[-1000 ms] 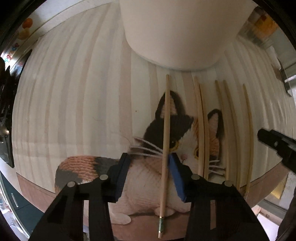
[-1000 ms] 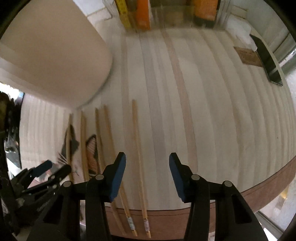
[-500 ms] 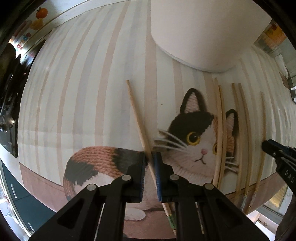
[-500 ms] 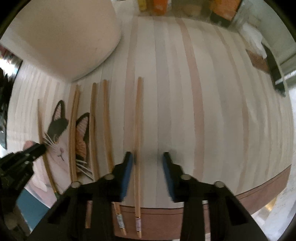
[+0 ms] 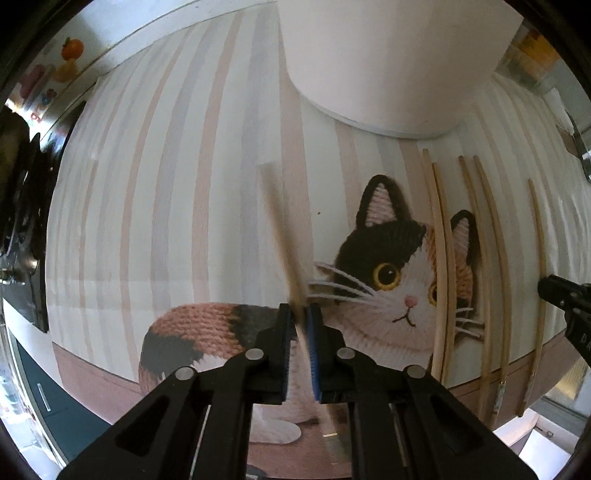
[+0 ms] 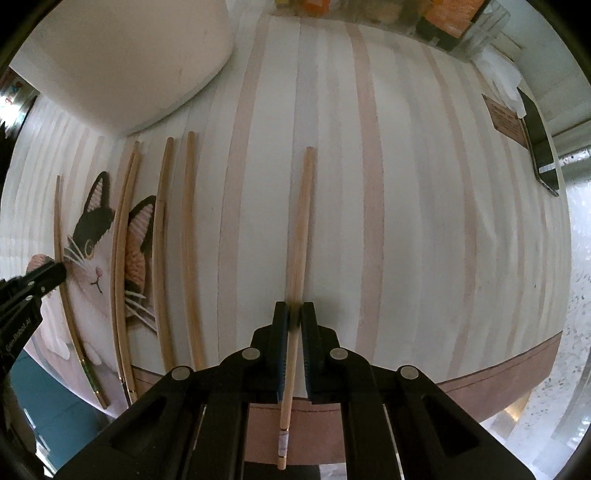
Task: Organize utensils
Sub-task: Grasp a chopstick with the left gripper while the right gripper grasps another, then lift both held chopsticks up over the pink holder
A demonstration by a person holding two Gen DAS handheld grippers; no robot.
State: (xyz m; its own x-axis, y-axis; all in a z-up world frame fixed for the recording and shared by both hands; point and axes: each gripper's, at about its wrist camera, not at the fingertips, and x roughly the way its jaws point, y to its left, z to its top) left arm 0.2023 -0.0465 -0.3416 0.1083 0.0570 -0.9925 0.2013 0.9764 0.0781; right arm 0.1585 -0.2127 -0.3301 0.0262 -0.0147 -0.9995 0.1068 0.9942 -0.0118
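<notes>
Left gripper point(image 5: 299, 317) pinches a blurred chopstick point(image 5: 282, 236); right gripper point(image 6: 294, 319) clamps another chopstick point(image 6: 301, 229), both pointing forward over the mat point(image 6: 406, 221).

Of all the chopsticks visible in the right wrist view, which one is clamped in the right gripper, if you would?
The lone chopstick right of the others: the right gripper is shut on it, while the rest lie loose beside the cat picture.

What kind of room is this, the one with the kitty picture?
Probably a home kitchen or dining spot. Thin wooden chopsticks lie on a striped tablecloth printed with a calico cat, beside a big cream round container. Clear boxes of packets sit at the table's far edge.
</notes>
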